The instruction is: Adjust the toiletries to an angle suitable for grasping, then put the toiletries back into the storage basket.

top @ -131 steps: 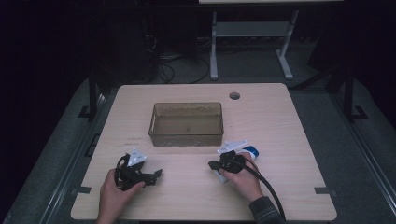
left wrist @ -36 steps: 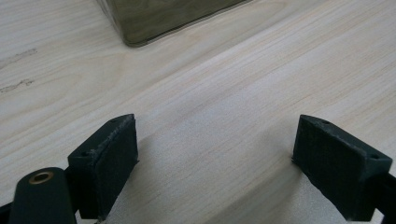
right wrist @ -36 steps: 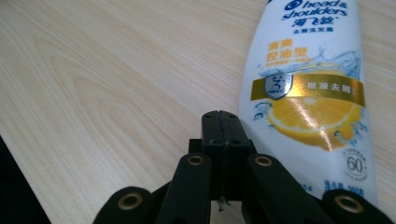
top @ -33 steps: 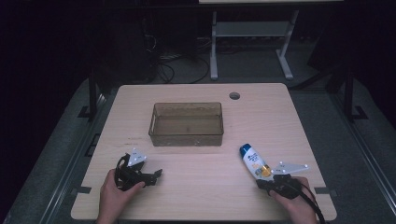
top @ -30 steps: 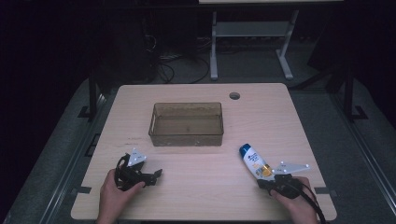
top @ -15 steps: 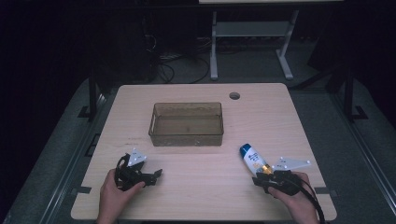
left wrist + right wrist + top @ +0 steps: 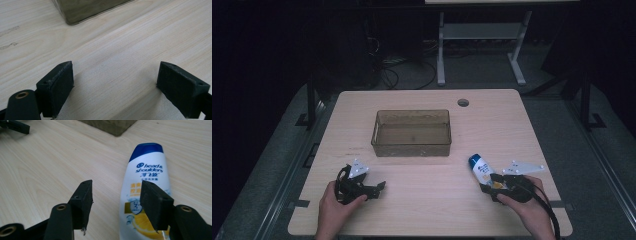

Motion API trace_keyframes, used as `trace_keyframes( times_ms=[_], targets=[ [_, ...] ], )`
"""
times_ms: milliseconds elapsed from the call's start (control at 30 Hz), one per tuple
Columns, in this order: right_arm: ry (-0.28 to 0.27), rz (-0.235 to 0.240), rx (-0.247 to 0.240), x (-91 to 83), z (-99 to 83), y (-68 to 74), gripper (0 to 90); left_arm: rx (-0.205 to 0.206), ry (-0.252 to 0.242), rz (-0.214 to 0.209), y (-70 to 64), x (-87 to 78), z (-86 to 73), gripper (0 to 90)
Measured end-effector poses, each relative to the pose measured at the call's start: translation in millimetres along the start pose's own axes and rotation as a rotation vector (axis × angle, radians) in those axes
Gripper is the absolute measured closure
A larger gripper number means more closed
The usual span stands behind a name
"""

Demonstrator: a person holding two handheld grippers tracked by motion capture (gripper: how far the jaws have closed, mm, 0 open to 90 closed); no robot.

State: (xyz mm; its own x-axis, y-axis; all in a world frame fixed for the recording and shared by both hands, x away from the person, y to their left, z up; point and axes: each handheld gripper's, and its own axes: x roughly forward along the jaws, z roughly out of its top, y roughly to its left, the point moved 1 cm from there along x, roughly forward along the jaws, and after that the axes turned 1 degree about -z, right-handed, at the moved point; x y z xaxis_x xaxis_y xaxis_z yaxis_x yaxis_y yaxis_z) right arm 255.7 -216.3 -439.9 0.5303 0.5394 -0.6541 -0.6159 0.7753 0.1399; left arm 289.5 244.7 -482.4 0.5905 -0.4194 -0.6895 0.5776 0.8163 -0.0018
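A white shampoo bottle [image 7: 480, 167] with a blue cap lies flat on the wooden table [image 7: 422, 210], at the front right. In the right gripper view the bottle [image 7: 146, 177] points its cap away from me. My right gripper [image 7: 116, 192] is open at the bottle's bottom end, one jaw over its label and the other over bare table to its left. In the high view the right gripper [image 7: 488, 186] sits just behind the bottle's base. My left gripper [image 7: 379, 186] rests at the front left, open [image 7: 115, 82] with only bare wood between its jaws.
A clear brownish bin [image 7: 412, 132] stands in the middle of the table; its corner [image 7: 85, 10] is ahead of the left gripper. A cable hole [image 7: 463, 102] lies at the back right. The left gripper's jaw [image 7: 16, 127] appears far off.
Earlier the right gripper was near the bin with the bottle; the bottle now lies on the table. In the last second the right gripper has slid left up to its bottom end. The left hand is still.
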Motion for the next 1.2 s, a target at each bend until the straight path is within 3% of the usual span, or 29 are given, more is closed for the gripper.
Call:
trace_keyframes(
  times_ms=[233, 900, 1200],
  targets=[
    [-0.002, -0.007, -0.008, -0.9, 5.5, -2.9, 39.5, 0.0, -0.002, -0.002, 0.0, 0.0, 0.0, 12.6],
    [0.022, -0.039, 0.028, 10.9, 21.6, -22.1, 33.4, 0.002, 0.0, -0.003, 0.2, 0.0, 0.0, 12.6],
    [0.069, -0.07, 0.026, 21.2, 30.4, -26.6, 29.6, 0.002, 0.0, -0.003, 0.1, 0.0, 0.0, 12.6]
  ],
)
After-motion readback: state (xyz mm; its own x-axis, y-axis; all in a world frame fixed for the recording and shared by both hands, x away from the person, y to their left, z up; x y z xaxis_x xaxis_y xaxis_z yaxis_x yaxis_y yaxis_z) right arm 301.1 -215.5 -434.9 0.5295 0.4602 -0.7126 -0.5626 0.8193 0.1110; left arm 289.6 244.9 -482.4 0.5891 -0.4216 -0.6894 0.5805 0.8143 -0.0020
